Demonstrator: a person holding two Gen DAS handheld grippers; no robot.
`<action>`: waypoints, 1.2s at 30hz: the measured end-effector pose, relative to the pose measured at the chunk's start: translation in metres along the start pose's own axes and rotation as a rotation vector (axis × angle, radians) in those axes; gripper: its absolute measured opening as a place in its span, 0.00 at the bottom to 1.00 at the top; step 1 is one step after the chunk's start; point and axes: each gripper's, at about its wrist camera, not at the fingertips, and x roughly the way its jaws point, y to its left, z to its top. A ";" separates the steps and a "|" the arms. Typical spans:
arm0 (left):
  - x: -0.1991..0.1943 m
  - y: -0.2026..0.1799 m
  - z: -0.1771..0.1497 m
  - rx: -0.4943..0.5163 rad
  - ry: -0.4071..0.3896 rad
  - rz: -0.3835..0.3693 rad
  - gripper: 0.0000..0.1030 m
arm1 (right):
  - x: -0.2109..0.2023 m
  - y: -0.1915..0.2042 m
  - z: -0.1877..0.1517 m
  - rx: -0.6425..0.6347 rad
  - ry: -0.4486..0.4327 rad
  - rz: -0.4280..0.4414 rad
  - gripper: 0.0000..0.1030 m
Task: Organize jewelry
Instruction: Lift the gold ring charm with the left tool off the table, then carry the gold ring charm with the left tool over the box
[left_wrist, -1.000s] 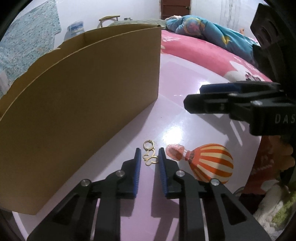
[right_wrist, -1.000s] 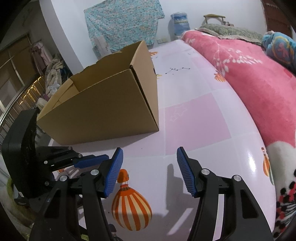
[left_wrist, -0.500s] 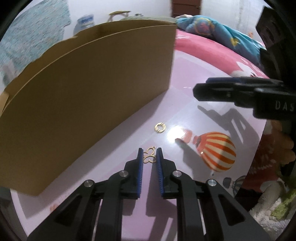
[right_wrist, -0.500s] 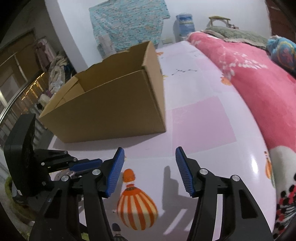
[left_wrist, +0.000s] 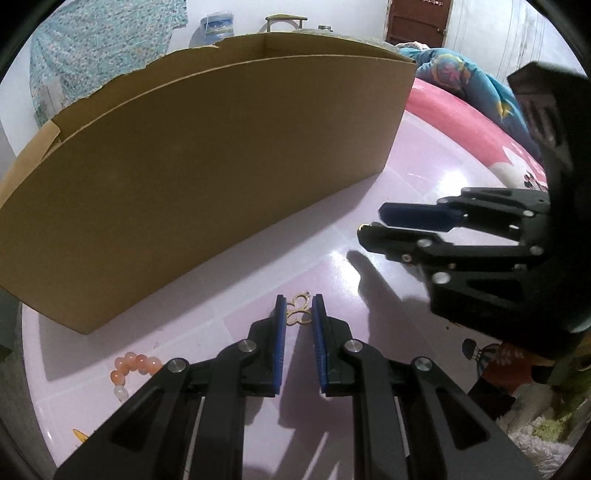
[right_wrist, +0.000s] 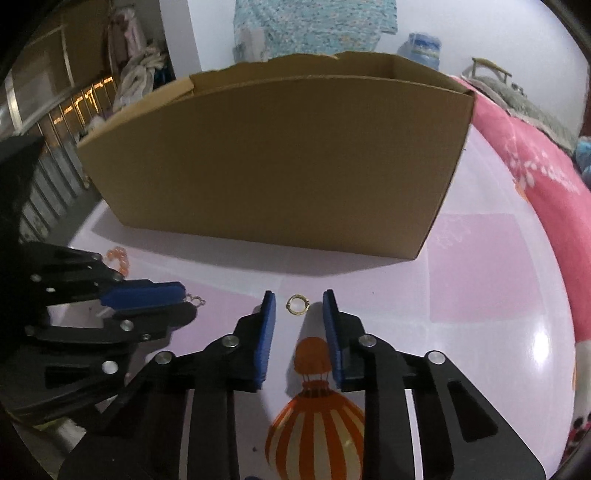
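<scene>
A gold butterfly-shaped pendant (left_wrist: 298, 309) is pinched between the blue pads of my left gripper (left_wrist: 298, 308), just in front of the open cardboard box (left_wrist: 207, 173). Its tip pokes out past the left gripper in the right wrist view (right_wrist: 197, 300). A small gold ring (right_wrist: 297, 305) lies on the pink mat between the tips of my right gripper (right_wrist: 298, 304), which is open around it. The right gripper also shows at the right of the left wrist view (left_wrist: 376, 225). The box stands right behind both (right_wrist: 280, 162).
An orange bead bracelet (left_wrist: 131, 365) lies on the mat left of my left gripper and shows in the right wrist view (right_wrist: 119, 260). An orange striped balloon print (right_wrist: 314, 428) is under my right gripper. A pink blanket (right_wrist: 535, 170) lies on the right.
My left gripper lifted the pendant off beside the ring and carried it left. My right gripper narrowed, swung toward the box and came down around the gold ring.
</scene>
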 end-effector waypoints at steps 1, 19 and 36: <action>0.000 0.000 -0.001 -0.002 -0.001 -0.003 0.13 | 0.001 0.001 0.000 -0.007 0.001 -0.008 0.21; -0.003 0.009 -0.001 -0.014 -0.016 -0.021 0.13 | -0.004 -0.002 0.002 -0.013 0.002 -0.037 0.10; -0.064 0.012 0.007 -0.012 -0.144 -0.060 0.13 | -0.066 0.008 0.011 -0.034 -0.127 -0.063 0.10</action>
